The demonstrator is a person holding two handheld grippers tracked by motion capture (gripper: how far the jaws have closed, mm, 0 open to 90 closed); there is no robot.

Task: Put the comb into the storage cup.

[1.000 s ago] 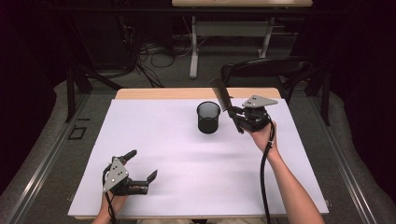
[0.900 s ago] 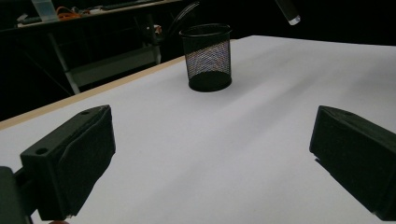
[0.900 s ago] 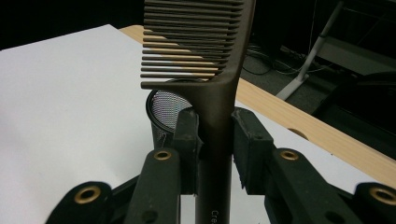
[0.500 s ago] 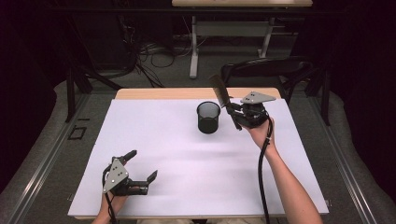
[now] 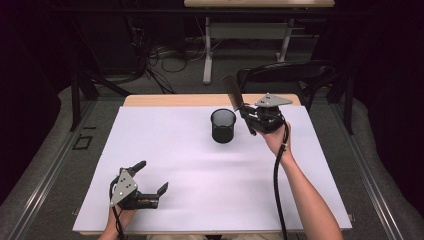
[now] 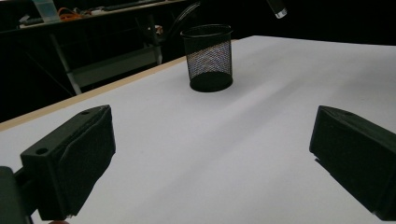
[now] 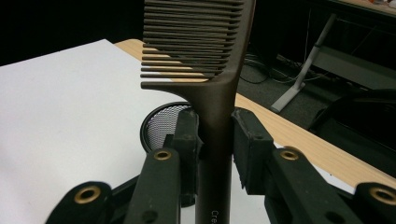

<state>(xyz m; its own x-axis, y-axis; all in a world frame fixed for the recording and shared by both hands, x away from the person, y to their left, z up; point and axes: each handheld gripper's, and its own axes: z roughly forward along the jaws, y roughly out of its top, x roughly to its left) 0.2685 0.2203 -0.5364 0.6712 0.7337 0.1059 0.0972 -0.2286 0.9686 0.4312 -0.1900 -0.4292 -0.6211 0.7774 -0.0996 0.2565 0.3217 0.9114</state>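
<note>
A dark brown comb with long teeth stands upright between the jaws of my right gripper, which is shut on its handle. In the high view the comb slants up and to the left from the right gripper, just right of a black mesh cup that stands upright near the table's far edge. The cup sits behind and below the jaws. My left gripper rests near the front left of the white table, open and holding nothing, facing the cup.
The table's wooden far edge borders a dark floor with cables and a desk frame. A black chair stands behind the right gripper. A cable trails from the right gripper along the forearm.
The right gripper with the comb has shifted slightly toward the cup, and the comb leans a bit more upright. The left gripper has stayed where it was.
</note>
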